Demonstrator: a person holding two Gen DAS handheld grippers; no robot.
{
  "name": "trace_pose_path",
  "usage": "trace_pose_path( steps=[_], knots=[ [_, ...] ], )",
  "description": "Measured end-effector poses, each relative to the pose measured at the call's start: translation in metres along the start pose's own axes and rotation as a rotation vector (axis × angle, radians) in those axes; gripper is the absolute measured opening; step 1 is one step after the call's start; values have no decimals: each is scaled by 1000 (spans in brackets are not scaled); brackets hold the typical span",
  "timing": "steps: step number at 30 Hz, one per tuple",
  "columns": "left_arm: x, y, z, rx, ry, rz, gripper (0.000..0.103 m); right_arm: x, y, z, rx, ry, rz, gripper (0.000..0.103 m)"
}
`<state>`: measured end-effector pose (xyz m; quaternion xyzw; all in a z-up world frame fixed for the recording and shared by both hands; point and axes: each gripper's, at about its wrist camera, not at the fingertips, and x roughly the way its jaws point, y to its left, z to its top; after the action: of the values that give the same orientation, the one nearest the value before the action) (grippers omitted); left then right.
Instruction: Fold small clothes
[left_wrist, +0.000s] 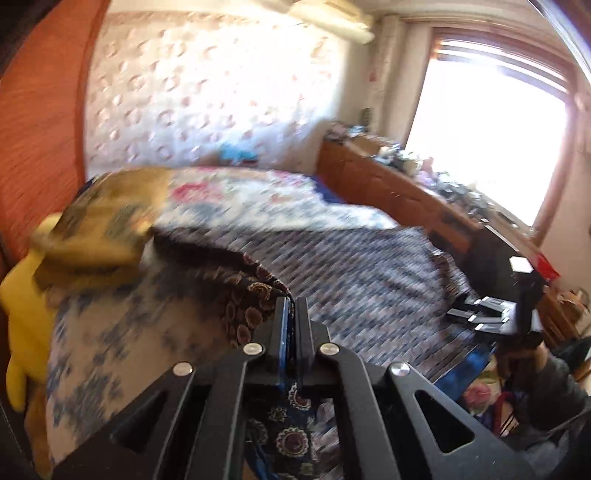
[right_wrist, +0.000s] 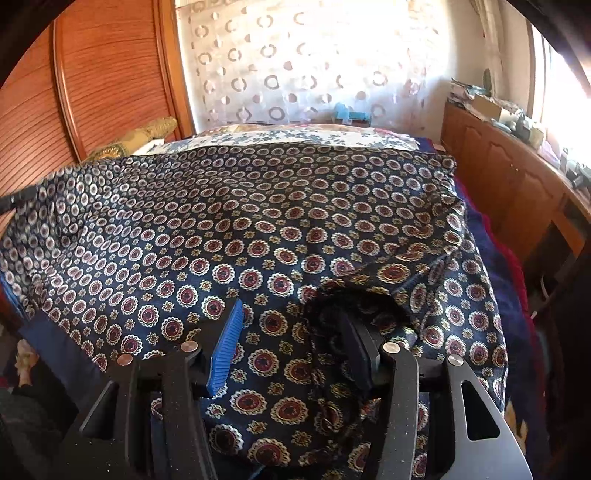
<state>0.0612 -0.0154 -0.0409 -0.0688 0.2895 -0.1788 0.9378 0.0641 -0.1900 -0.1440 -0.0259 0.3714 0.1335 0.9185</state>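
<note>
A dark navy garment (right_wrist: 258, 229) printed with red and gold medallions lies spread over the bed. My left gripper (left_wrist: 291, 306) is shut on a corner of this garment (left_wrist: 251, 291) and holds it raised above the bed; the view is blurred by motion. My right gripper (right_wrist: 290, 312) rests low on the near edge of the cloth with its jaws apart. Its blue pad (right_wrist: 225, 350) lies bare on top, and a fold of the cloth drapes over the other finger (right_wrist: 354, 347). The left wrist view shows the right gripper (left_wrist: 476, 315) at the far right, held by a hand.
The bed carries a floral quilt (left_wrist: 258, 199), with yellow-brown pillows (left_wrist: 96, 229) and a yellow plush (left_wrist: 26, 302) at its left. A cluttered wooden dresser (right_wrist: 517, 177) runs along the right under a bright window. A wooden wardrobe (right_wrist: 92, 74) stands at the left, beside a patterned curtain (right_wrist: 295, 66).
</note>
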Motion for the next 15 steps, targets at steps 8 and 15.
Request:
trace_pose_path(
  steps=[8, 15],
  knots=[
    [37, -81, 49, 140, -22, -140, 0, -16, -13, -5, 23, -28, -8, 54],
    [65, -136, 72, 222, -6, -206, 0, -37, -28, -11, 44, -59, -8, 53]
  ],
)
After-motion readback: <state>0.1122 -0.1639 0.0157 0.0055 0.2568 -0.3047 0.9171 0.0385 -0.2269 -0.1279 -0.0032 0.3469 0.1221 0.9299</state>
